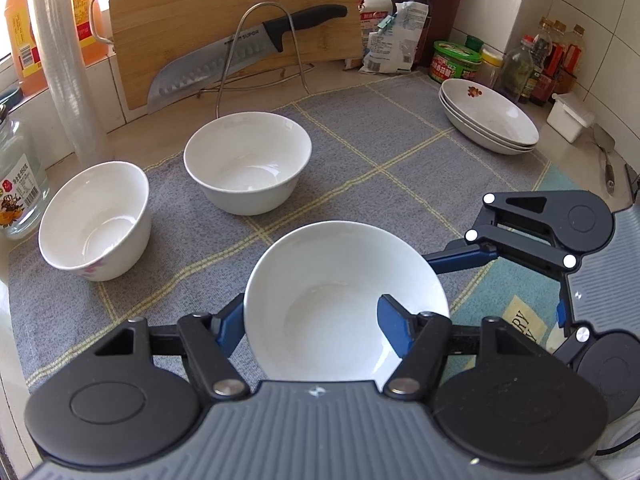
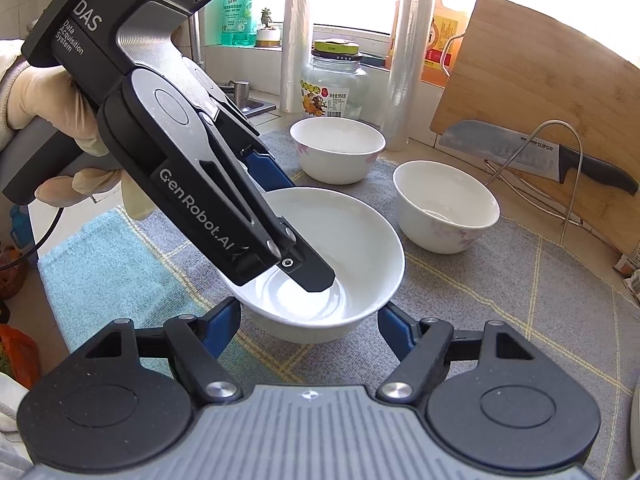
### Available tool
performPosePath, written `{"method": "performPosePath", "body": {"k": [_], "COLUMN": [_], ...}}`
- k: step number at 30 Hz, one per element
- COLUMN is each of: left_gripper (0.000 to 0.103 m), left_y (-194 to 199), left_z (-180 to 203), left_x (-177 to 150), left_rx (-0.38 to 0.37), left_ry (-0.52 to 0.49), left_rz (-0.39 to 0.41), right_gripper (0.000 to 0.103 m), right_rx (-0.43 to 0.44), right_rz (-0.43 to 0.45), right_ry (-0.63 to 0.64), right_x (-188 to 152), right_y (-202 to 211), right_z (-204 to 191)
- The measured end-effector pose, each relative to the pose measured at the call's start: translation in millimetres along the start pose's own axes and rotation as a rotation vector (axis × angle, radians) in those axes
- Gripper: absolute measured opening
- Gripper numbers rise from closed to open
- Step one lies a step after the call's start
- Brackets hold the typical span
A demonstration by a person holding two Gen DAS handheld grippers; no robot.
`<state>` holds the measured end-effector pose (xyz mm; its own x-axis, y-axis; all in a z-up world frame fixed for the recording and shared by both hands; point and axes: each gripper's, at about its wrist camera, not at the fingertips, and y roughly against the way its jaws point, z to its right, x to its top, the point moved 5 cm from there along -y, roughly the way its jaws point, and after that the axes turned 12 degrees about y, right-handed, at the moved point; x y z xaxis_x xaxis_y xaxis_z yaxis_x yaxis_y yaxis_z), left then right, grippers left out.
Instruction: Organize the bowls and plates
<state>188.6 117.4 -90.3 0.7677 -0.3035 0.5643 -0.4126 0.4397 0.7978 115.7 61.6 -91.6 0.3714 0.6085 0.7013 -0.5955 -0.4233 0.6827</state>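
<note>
kitchen counter, grey checked mat (image 1: 360, 152); three white bowls on it, none nested; near bowl (image 1: 344, 300) at the front of the mat, gripped by the left claw (image 1: 312, 320); one blue finger (image 1: 394, 326) inside the bowl, the other outside its wall, pinched onto the rim; cannot tell whether lifted or resting on the mat.

seen from the right wrist view, same near bowl (image 2: 352, 240) with the left claw (image 2: 288, 224) reaching down into it; right claw (image 2: 310, 320) spread wide, holding nothing, fingers either side of the bowl's base and apart from it.

middle bowl (image 1: 248, 160) further back, standing free; flowered bowl (image 1: 96, 220) off to the left, just beside a glass jar (image 1: 20, 188); both upright, apart from each other.

stack of shallow plates (image 1: 488, 116) at the far right of the mat, already piled together; judged as the plate half done.

bowls judged as the part left: three to gather into one stack, first one only just in hand.

behind, a wooden cutting board (image 1: 224, 12) with a large knife (image 1: 248, 52) leaning on a wire rack.
</note>
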Motion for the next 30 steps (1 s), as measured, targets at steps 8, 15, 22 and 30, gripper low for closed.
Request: {"method": "performPosePath", "body": {"k": [8, 15, 22, 30], "left_gripper": [0.068, 0.068, 0.068, 0.068], "left_y": [-11.9, -26.4, -42.4, -59.8], "left_z": [34.4, 59.5, 78.8, 90.3], "left_x": [12.7, 23.6, 34.5, 43.2], "left_rx": [-0.036, -0.072, -0.102, -0.123], "left_ry": [-0.031, -0.067, -0.103, -0.122], "left_rz": [-0.003, -0.012, -0.013, -0.023], "right_gripper": [0.080, 0.080, 0.080, 0.080], "right_rx": [-0.023, -0.056, -0.089, -0.111], "right_rz": [-0.028, -0.056, -0.079, -0.109], "right_ry": [-0.027, -0.051, -0.074, -0.096], "right_x": [-20.6, -38.3, -50.7, -64.9], "right_y": [19.8, 33.5, 39.1, 40.9], "right_z": [22.1, 41.0, 58.1, 71.3]}}
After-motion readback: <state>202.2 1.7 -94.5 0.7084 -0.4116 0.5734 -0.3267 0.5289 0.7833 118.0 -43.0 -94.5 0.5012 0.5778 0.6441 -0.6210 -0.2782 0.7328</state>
